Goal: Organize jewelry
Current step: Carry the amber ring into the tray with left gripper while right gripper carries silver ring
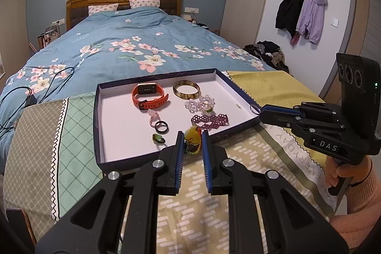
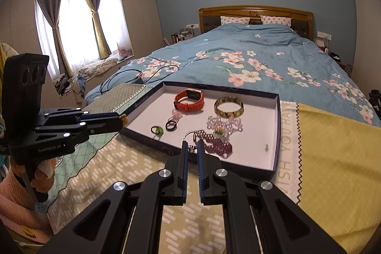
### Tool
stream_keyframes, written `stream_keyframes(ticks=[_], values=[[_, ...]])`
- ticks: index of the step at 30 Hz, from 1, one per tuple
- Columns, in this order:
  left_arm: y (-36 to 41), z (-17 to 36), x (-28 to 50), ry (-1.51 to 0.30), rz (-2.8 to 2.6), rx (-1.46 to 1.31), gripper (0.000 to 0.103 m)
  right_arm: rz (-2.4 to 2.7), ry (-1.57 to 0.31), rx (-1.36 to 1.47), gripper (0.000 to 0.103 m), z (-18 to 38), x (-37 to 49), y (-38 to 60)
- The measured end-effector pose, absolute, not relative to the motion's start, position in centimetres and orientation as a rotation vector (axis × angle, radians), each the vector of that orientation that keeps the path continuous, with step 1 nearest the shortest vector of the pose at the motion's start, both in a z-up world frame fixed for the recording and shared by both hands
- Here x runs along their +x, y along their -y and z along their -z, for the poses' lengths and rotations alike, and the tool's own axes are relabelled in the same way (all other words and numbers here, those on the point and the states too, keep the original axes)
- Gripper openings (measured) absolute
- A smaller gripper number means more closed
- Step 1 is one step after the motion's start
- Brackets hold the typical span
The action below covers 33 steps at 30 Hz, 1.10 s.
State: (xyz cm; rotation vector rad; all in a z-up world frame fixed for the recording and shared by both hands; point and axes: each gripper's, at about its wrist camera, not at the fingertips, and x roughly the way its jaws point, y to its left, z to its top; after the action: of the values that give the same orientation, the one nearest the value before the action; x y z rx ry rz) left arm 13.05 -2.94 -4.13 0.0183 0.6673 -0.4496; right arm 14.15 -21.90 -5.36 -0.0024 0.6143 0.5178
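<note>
A shallow dark-blue box lid (image 1: 100, 111) (image 2: 276, 134) with a white floor lies on the cloth-covered bed end. In it lie an orange watch (image 1: 148, 96) (image 2: 189, 100), an amber bangle (image 1: 186, 89) (image 2: 228, 106), clear beads (image 1: 200, 105), a purple bead bracelet (image 1: 209, 121) (image 2: 219, 146), a black ring (image 1: 162, 127) and a green ring (image 1: 159, 139). My left gripper (image 1: 193, 138) (image 2: 121, 120) is shut on a yellow pendant with coloured beads (image 1: 193, 133), above the lid's near edge. My right gripper (image 2: 192, 145) (image 1: 260, 109) is shut on a silver ring (image 2: 190, 132) (image 1: 254, 108) at the lid's right rim.
A yellow cloth (image 2: 333, 158) lies right of the lid, a green-and-beige patterned cloth (image 1: 47, 134) to its left. Black cables (image 1: 28, 89) trail over the blue floral duvet (image 1: 142, 44) behind. A tiny earring (image 2: 266, 147) sits near the lid's right wall. A hand in a pink sleeve (image 1: 352, 182) holds the right gripper.
</note>
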Motion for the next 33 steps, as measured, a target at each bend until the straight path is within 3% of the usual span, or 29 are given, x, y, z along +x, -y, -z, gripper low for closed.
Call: stream_keyframes(ticks=[33], values=[[3.0, 4.3, 17.1, -0.67, 0.39, 0.016, 0.015, -0.536, -0.627, 0.034, 0.006, 5.2, 18.5, 21.3]])
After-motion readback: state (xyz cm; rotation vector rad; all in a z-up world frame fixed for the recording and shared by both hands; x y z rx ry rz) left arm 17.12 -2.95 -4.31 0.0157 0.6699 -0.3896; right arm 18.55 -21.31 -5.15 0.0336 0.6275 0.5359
